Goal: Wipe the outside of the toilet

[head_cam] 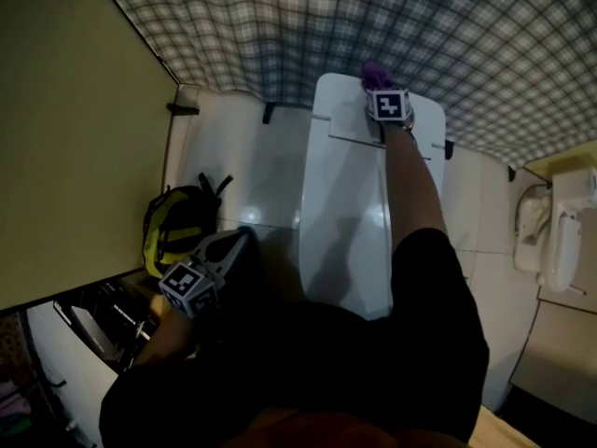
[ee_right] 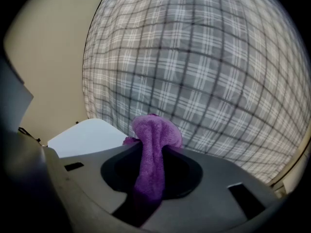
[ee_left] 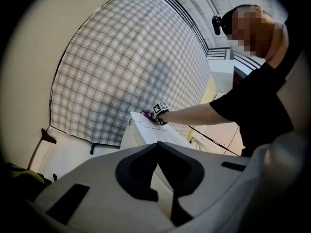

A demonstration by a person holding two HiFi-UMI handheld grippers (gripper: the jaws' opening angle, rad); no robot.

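**Cloth at the far edge of the toilet tank, held by a thin fold**

The right gripper [ee_right: 151,178] is clenched on a purple cloth [ee_right: 151,144], which bunches out past the jaw tips. It sits at the far end of the tank lid [head_cam: 373,124] of the white toilet [head_cam: 345,213], close to the checked wall [ee_right: 204,72]. Only a narrow strip of cloth is pinched, so a firm drag across the lid could probably pull it free, and this close to the far edge it might drop behind the tank. If the gripper tilts down, hard plastic rather than cloth could rub the lid. The arm is stretched far out, which may make the pressure uneven. The left gripper [ee_left: 158,174] has its jaws together on nothing. It hangs near and left, beside a yellow backpack [head_cam: 173,227], too far away to catch a slip.
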